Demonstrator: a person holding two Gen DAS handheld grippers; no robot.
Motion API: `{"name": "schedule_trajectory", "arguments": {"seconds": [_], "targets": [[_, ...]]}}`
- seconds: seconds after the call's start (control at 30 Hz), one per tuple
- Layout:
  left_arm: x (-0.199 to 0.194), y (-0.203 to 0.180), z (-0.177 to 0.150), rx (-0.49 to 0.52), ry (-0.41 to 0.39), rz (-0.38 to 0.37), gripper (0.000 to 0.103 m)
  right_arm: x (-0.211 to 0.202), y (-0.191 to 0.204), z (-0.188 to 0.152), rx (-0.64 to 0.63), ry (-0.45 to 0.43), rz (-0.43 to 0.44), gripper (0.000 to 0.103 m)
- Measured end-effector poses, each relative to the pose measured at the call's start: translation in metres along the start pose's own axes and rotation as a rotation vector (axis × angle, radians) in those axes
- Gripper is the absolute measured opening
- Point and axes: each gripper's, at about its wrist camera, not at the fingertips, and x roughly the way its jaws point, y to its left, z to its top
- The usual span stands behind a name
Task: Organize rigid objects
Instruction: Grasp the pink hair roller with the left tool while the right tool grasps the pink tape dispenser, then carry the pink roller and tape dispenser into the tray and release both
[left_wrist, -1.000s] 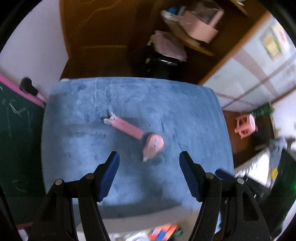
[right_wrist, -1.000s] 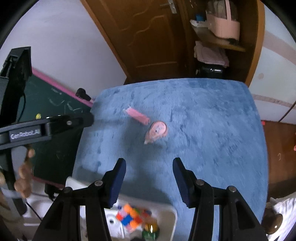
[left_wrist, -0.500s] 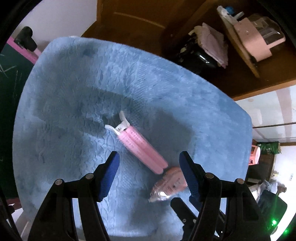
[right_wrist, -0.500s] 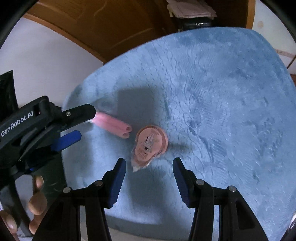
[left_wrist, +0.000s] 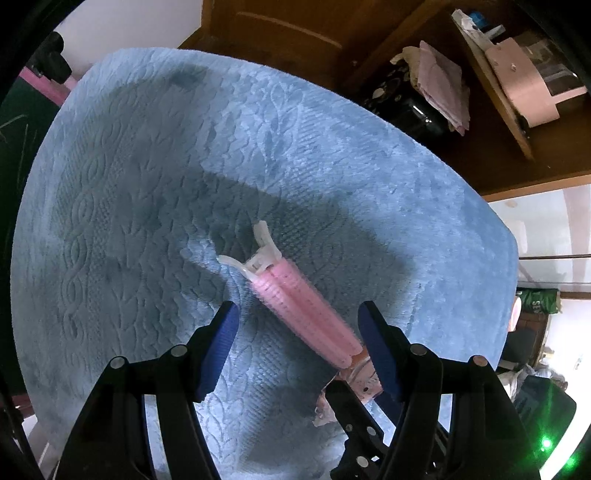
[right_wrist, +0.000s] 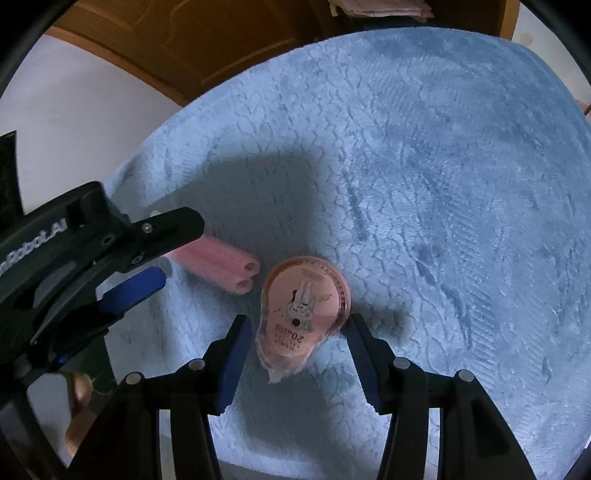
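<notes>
On my left wrist camera, the left hand-held gripper (left_wrist: 295, 325) is spread wide, with nothing held. The pink hair clip (left_wrist: 303, 310) lies between its blue fingers (left_wrist: 218, 343) on the blue blanket (left_wrist: 332, 155) that covers the worktop, its white handle end pointing toward 11 o'clock and its pink body running down toward 5 o'clock. I can't tell whether either finger touches it. Just past the clip's lower end, at about 5 o'clock, part of the pink tape dispenser (left_wrist: 364, 380) shows behind the right-side finger.

On my right wrist camera, the right hand-held gripper (right_wrist: 299, 350) is also wide open and grips nothing. The pink tape dispenser (right_wrist: 303, 314) lies flat between its fingers, its narrow tip toward 6 o'clock. The hair clip (right_wrist: 218, 267) sits just beside it at 10 o'clock, partly under the left hand-held gripper (right_wrist: 147, 258), which reaches in from 9 o'clock.
</notes>
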Motion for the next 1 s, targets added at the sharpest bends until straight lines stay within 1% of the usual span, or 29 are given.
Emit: {"name": "schedule_trajectory", "arguments": {"seconds": [0.23, 0.33, 0.47, 0.6, 0.67, 0.77, 0.83, 1.0], "targets": [[0.007, 0.004, 0.0, -0.015, 0.018, 0.0, 0.071, 0.007, 0.022, 0.007, -0.04, -0.015, -0.103, 0.055], [0.011, 0.004, 0.001, -0.026, 0.024, -0.002, 0.071, 0.011, 0.032, 0.007, -0.074, -0.02, -0.148, 0.052], [0.014, 0.001, 0.003, -0.035, 0.023, 0.015, 0.071, 0.011, 0.035, 0.005, -0.092, -0.018, -0.143, 0.05], [0.018, 0.0, 0.003, -0.041, 0.032, 0.043, 0.069, 0.002, 0.024, 0.002, -0.09, -0.022, -0.136, 0.05], [0.02, -0.002, 0.003, -0.043, 0.03, 0.064, 0.066, -0.003, 0.018, 0.0, -0.088, -0.023, -0.13, 0.05], [0.022, -0.004, 0.005, -0.05, 0.029, 0.088, 0.058, -0.012, 0.009, -0.003, -0.083, -0.026, -0.116, 0.05], [0.023, -0.005, 0.006, -0.054, 0.035, 0.081, 0.046, -0.016, 0.005, -0.004, -0.081, -0.027, -0.104, 0.05], [0.022, -0.012, 0.004, -0.034, 0.037, 0.095, 0.04, -0.025, -0.02, -0.006, -0.075, -0.023, -0.069, 0.05]]}}
